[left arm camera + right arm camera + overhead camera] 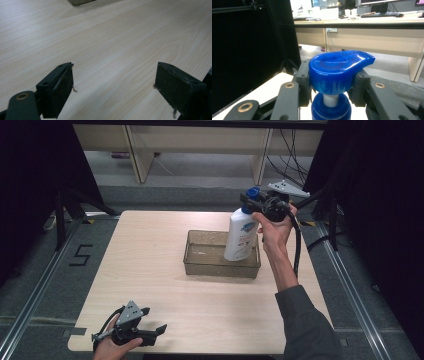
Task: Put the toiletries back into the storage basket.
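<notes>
Bottle (241,237) of white plastic is standing upright in the right end of a clear tray (200,266), its long axis vertical and its blue pump head (253,193) on top. Nearest the person, well on the near-left side of the tray, the left gripper (156,331) is resting low at the near edge of the table (150,265), held in the left hand (111,350). The left gripper view is showing its jaws spread wide over bare wood grain, with nothing between them, and a corner of the tray (79,2) at the top edge. Farther off, above the tray's right end, the right hand (274,227) is holding the right gripper (250,199) at the bottle's top. The right gripper view is showing what the high view leaves small: the jaws are clamping the pump head (338,71) from both sides, with its spout pointing to that view's right. A blue label on the bottle's front is facing the person; its writing is too small to read. On the floor left of the table, a black "5" (81,255) is marked.
</notes>
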Motion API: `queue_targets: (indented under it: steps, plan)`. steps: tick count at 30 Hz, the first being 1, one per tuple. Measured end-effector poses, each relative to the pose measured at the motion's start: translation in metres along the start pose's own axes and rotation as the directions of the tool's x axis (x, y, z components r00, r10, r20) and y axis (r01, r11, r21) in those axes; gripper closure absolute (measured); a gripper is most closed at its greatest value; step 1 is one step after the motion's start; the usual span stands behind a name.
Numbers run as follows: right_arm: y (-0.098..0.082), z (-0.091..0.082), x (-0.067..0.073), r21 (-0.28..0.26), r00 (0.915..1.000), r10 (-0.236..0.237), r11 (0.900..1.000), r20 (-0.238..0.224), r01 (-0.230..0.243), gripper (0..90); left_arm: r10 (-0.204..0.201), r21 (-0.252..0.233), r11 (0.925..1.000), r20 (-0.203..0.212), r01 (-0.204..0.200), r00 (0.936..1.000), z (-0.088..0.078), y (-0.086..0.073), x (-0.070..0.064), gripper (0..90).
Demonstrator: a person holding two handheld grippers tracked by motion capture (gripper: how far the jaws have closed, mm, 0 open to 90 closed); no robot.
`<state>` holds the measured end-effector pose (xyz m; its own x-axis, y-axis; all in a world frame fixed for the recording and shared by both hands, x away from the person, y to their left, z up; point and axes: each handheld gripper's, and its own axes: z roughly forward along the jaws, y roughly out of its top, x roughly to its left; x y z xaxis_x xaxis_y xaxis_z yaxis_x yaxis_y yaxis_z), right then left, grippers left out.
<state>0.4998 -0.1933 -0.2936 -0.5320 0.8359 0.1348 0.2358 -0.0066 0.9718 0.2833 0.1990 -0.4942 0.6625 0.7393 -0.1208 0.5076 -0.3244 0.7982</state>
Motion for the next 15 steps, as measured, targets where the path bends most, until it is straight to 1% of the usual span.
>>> queue_targets:
  steps: [2,3,4,5,7,8,9,10,11,12,14,15]
  plan:
    - [-0.002,0.0,-0.001,-0.007,0.9999,-0.015,1.0,-0.001,0.015,60.4,0.001,0.003,1.0,-0.001,-0.001,1.0,0.0,0.0,0.0,14.9]
    - [-0.003,-0.001,-0.001,-0.004,0.9999,-0.014,1.0,-0.001,0.014,60.4,0.003,0.003,1.0,0.001,-0.003,1.0,0.0,0.0,0.0,14.9]
    - [-0.005,-0.001,-0.001,-0.002,1.0,0.003,1.0,-0.008,-0.003,60.4,0.002,0.001,1.0,0.0,-0.002,1.0,0.0,0.0,0.0,14.9]
    - [-0.006,-0.002,-0.002,0.0,1.0,0.004,1.0,-0.001,-0.004,60.4,0.004,0.003,1.0,0.001,-0.004,1.0,0.0,0.0,0.0,14.9]
    - [-0.008,-0.002,-0.002,0.004,1.0,0.003,1.0,-0.003,-0.003,60.4,0.002,0.002,1.0,0.0,-0.002,1.0,0.0,0.0,0.0,14.9]
    - [-0.009,-0.003,-0.002,0.005,1.0,-0.005,1.0,-0.001,0.005,60.4,0.001,-0.004,1.0,-0.004,-0.001,1.0,0.001,0.0,0.0,14.9]
    - [-0.011,-0.003,-0.003,0.006,1.0,-0.008,1.0,-0.001,0.008,60.4,0.002,0.001,1.0,0.0,-0.002,1.0,0.0,0.0,0.0,14.9]
    - [-0.012,-0.003,-0.003,0.009,1.0,0.0,1.0,-0.002,0.0,60.4,0.003,0.003,1.0,0.001,-0.003,1.0,0.0,0.0,0.0,14.9]
    - [-0.014,-0.003,-0.003,0.013,1.0,-0.002,1.0,-0.004,0.002,60.4,-0.015,-0.014,0.9998,0.001,0.015,0.9999,0.001,0.0,-0.001,14.9]
    - [-0.017,-0.004,-0.004,0.019,1.0,0.0,1.0,0.006,0.0,60.4,-0.019,-0.017,0.9997,0.001,0.019,0.9998,0.002,0.0,-0.002,14.8]
    - [-0.02,-0.004,-0.006,0.02,1.0,-0.003,1.0,-0.002,0.003,60.4,0.002,0.006,1.0,0.0,-0.002,1.0,0.0,0.0,0.0,14.9]
    - [-0.02,-0.004,-0.006,0.02,1.0,-0.003,1.0,-0.002,0.003,60.4,0.002,0.006,1.0,0.0,-0.002,1.0,0.0,0.0,0.0,14.9]
